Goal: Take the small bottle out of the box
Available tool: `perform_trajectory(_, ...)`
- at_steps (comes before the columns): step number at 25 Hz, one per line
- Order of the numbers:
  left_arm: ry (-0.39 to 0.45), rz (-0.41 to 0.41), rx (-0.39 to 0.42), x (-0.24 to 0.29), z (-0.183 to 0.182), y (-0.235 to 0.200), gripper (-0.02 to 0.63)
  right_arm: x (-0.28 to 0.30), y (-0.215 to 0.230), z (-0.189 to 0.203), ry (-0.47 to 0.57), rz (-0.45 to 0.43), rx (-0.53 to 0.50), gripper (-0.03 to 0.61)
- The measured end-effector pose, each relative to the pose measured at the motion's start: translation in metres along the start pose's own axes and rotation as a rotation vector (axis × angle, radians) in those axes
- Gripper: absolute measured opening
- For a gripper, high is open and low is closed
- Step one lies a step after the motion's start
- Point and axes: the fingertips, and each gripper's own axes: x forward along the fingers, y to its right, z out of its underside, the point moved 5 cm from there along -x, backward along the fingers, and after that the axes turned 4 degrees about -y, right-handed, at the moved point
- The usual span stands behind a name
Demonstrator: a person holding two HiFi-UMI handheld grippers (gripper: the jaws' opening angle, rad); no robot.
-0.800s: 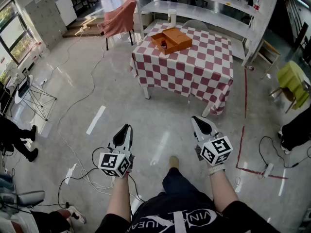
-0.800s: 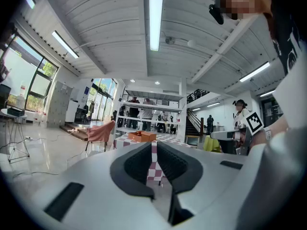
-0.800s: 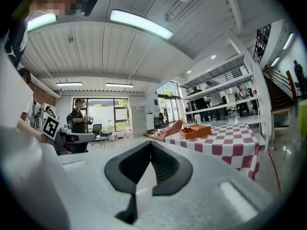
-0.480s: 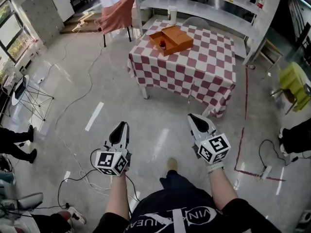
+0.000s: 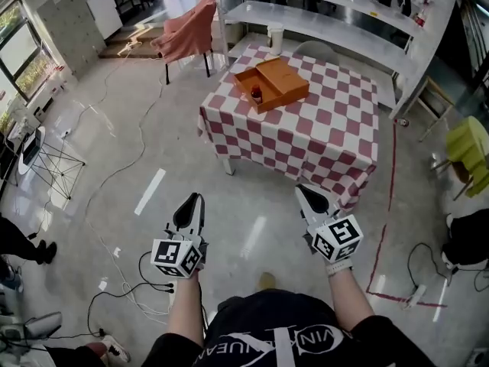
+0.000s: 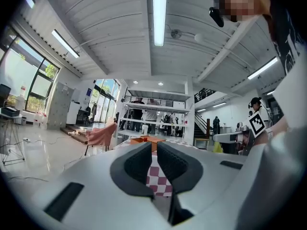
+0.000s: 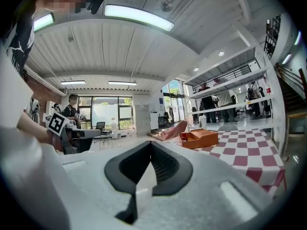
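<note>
Across the floor [image 5: 244, 205] the box [image 5: 281, 82] sits on a table [image 5: 306, 140]; left gripper [image 5: 192, 199] parted, right gripper [image 5: 306, 193] closed.

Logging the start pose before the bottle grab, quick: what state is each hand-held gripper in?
Left hand-held gripper: jaws slightly apart, nothing between them.
Right hand-held gripper: shut, empty.

Black T-shirt [image 5: 267, 323] with white lettering

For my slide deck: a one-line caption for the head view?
Left gripper and right gripper, both empty, face a red-and-white checked table bearing an open orange cardboard box.
</note>
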Motion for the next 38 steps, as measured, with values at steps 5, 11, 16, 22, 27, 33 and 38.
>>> perform_trajectory(5,-0.011,0.005,0.002,0.035,0.002,0.0,0.035,0.024,0.029,0.001,0.012,-0.011,0.042,0.006)
perform_trajectory(11,-0.038,0.003,-0.004,0.073,0.011,-0.012,0.035,0.048,0.054,0.005,0.002,-0.021,0.057,0.006)
perform_trajectory(16,-0.048,0.046,-0.002,0.118,0.006,-0.029,0.035,0.078,0.077,-0.002,0.006,0.009,0.072,0.006)
perform_trajectory(22,-0.065,0.104,0.01,0.178,-0.012,-0.059,0.035,0.126,0.103,-0.02,0.013,0.049,0.094,0.006)
perform_trajectory(27,-0.077,0.15,0.008,0.227,-0.023,-0.086,0.035,0.168,0.122,-0.032,0.003,0.076,0.105,0.006)
perform_trajectory(33,-0.11,0.212,0.001,0.277,-0.022,-0.113,0.035,0.215,0.139,-0.033,-0.02,0.107,0.118,0.006)
perform_trajectory(38,-0.132,0.262,0.004,0.31,-0.019,-0.137,0.035,0.248,0.147,-0.029,-0.033,0.143,0.136,0.006)
